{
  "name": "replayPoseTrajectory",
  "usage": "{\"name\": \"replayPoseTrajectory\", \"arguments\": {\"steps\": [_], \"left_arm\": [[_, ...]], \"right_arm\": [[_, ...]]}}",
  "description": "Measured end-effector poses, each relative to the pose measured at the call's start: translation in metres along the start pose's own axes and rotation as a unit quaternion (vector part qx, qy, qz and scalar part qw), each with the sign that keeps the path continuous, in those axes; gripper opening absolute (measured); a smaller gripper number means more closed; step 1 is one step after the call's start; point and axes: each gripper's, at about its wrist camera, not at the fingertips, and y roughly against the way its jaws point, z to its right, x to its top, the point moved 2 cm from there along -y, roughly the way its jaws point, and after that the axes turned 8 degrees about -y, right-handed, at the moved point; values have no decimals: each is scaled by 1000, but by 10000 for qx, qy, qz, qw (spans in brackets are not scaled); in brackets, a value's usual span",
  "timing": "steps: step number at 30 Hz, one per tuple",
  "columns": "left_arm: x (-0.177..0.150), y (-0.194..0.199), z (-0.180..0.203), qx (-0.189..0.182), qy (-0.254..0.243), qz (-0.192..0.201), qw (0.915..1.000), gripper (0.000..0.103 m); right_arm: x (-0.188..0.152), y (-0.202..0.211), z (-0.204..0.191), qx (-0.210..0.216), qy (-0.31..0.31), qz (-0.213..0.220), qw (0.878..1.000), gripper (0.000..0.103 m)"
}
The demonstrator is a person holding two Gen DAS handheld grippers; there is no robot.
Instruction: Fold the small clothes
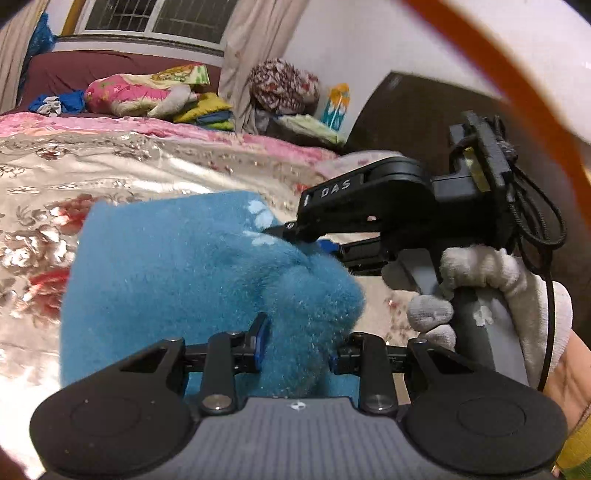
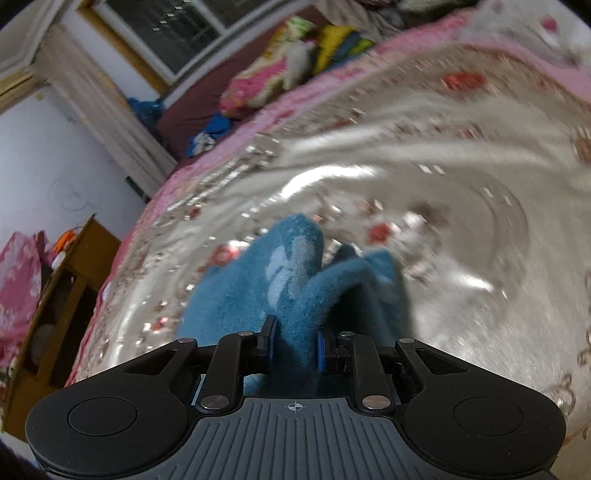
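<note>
A fuzzy blue garment (image 1: 177,266) with pale markings hangs over the shiny floral bedspread (image 1: 110,177). My left gripper (image 1: 297,343) is shut on a bunched edge of it. The right gripper (image 1: 295,236), held by a white-gloved hand (image 1: 480,273), pinches another edge of the cloth to the right in the left wrist view. In the right wrist view the blue garment (image 2: 295,273) droops forward from between the fingers of my right gripper (image 2: 295,343), which is shut on it, above the blurred bedspread (image 2: 406,166).
Pillows and folded cloths (image 1: 147,92) are piled at the bed's far side under a window (image 1: 159,18). A pink quilt edge (image 1: 221,133) borders the spread. A wooden cabinet (image 2: 62,295) stands left of the bed. A dark door (image 1: 406,118) is at right.
</note>
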Motion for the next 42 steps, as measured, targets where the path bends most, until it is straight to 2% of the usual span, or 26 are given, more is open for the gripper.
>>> {"name": "replayPoseTrajectory", "arguments": {"steps": [9,12,13,15,20,26,29,32,33,35,36,37,40,42], "left_arm": [[-13,-18,27,170,-392,-167,9989,41],[-15,-18,29,140,-415,-182,9989,47],[-16,-17,30,129,-433,-184,9988,47],[-16,-10,32,93,-531,-180,9984,48],[-22,30,29,-71,-838,-198,9963,50],[-19,69,7,245,-874,-145,9958,51],[-15,69,-3,554,-903,-169,9942,52],[-8,62,-16,681,-723,-154,9949,52],[-5,58,-19,754,-668,-136,9948,52],[0,50,-25,840,-638,-131,9943,52],[3,45,-27,879,-626,-132,9941,52],[4,41,-29,898,-623,-136,9939,52],[12,25,-32,1006,-635,-136,9928,52],[16,14,-34,1066,-667,-106,9920,52]], "right_arm": [[-7,-2,35,273,-385,-45,9989,30],[-12,12,39,417,-432,-9,9982,41],[-15,18,40,502,-463,41,9977,48],[-23,31,40,640,-477,108,9967,54],[-47,59,39,818,-410,348,9952,55],[-70,72,35,1061,-441,464,9923,60],[-80,73,30,899,-176,484,9946,60],[-88,76,16,635,433,576,9954,60],[-91,75,12,538,626,588,9948,59],[-96,71,9,319,827,587,9943,44],[-98,68,10,227,852,536,9947,27],[-99,65,12,151,859,483,9950,17],[-100,71,22,187,760,502,9957,9],[-99,80,26,257,687,602,9955,7]]}}
